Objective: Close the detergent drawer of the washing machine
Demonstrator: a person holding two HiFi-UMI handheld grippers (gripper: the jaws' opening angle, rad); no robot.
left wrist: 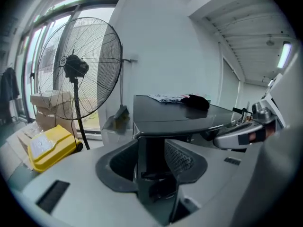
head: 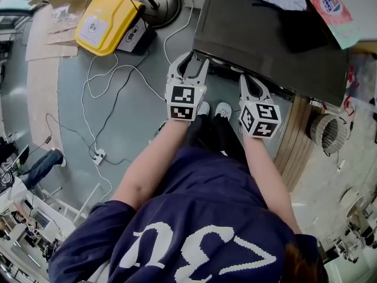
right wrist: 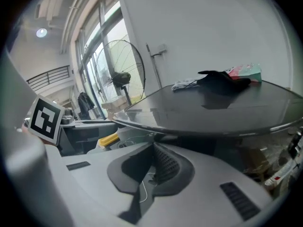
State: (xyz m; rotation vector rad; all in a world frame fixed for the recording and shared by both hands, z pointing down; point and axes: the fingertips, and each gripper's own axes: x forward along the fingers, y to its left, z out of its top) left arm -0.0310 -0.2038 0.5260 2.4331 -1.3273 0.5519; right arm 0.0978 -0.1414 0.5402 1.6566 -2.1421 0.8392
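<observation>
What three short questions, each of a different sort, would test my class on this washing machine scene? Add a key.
1. True or false: the right tool has its jaws wide apart.
2. The case on the floor beside the washing machine is: A red, B yellow, C green.
3. Fill the gap: in the left gripper view, a tall standing ___ rises to the left of the machine.
Key: 1 false, they are together. 2 B. 3 fan.
</observation>
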